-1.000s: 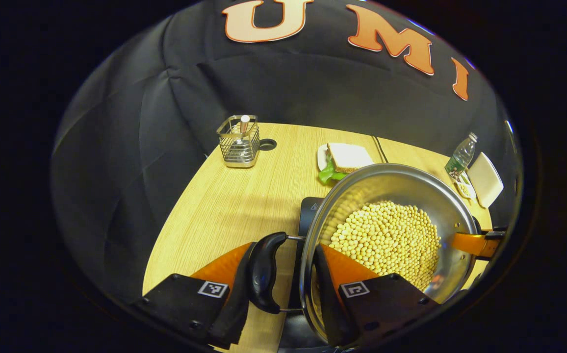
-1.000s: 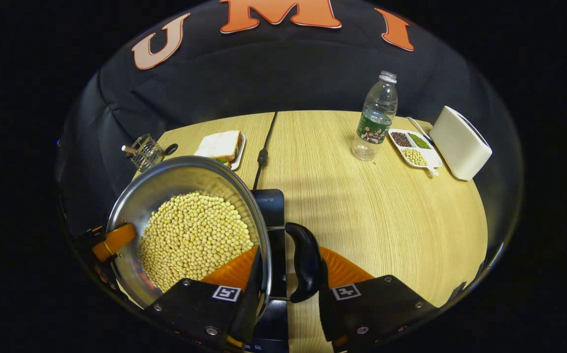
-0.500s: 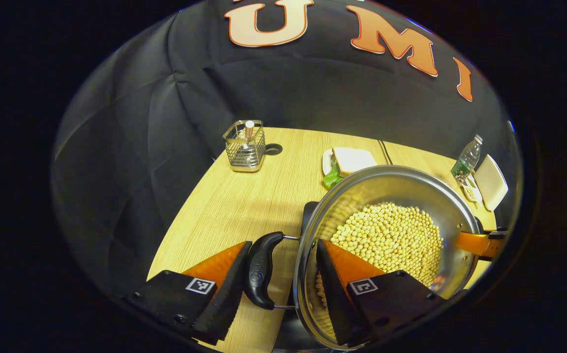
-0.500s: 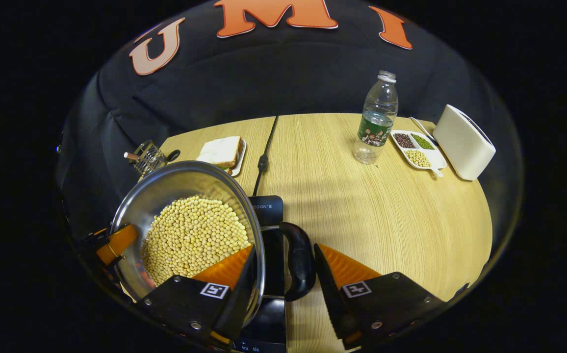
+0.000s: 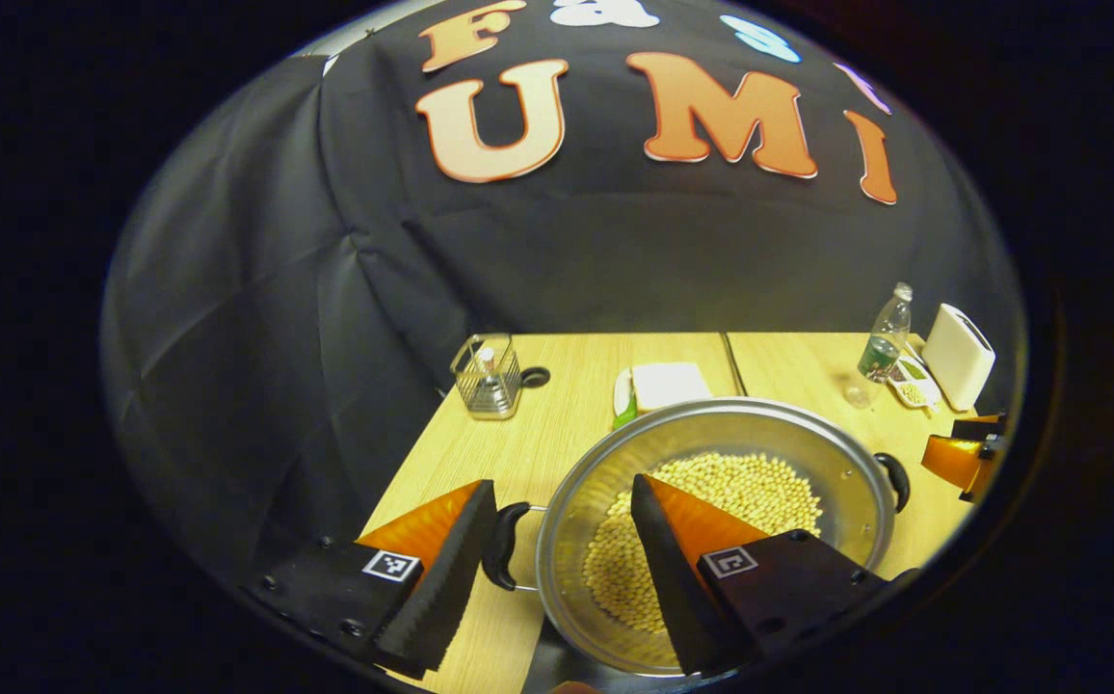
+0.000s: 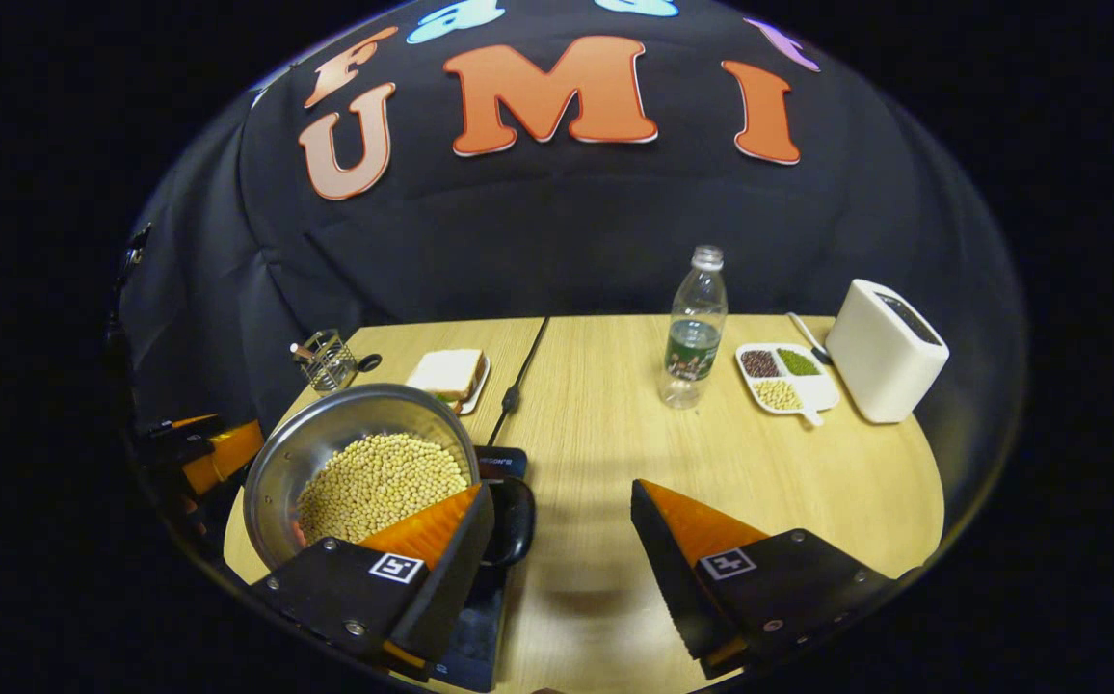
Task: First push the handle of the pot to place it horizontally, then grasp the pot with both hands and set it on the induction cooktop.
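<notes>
Tho off-centre on cooktop [image 6: 502,463], steel pot [image 6: 326,439] sits level.

steel pot [image 6: 326,439] of soybeans rests on black cooktop [image 6: 502,463].

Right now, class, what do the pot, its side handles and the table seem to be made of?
Pot: looks like polished steel, since its wall is silvery and mirrors the beans.
Side handles: glossy black, probably plastic, on thin wire mounts.
Table: pale wood-grain surface with fine straight lines, matte; solid wood or laminate cannot be told.
</notes>
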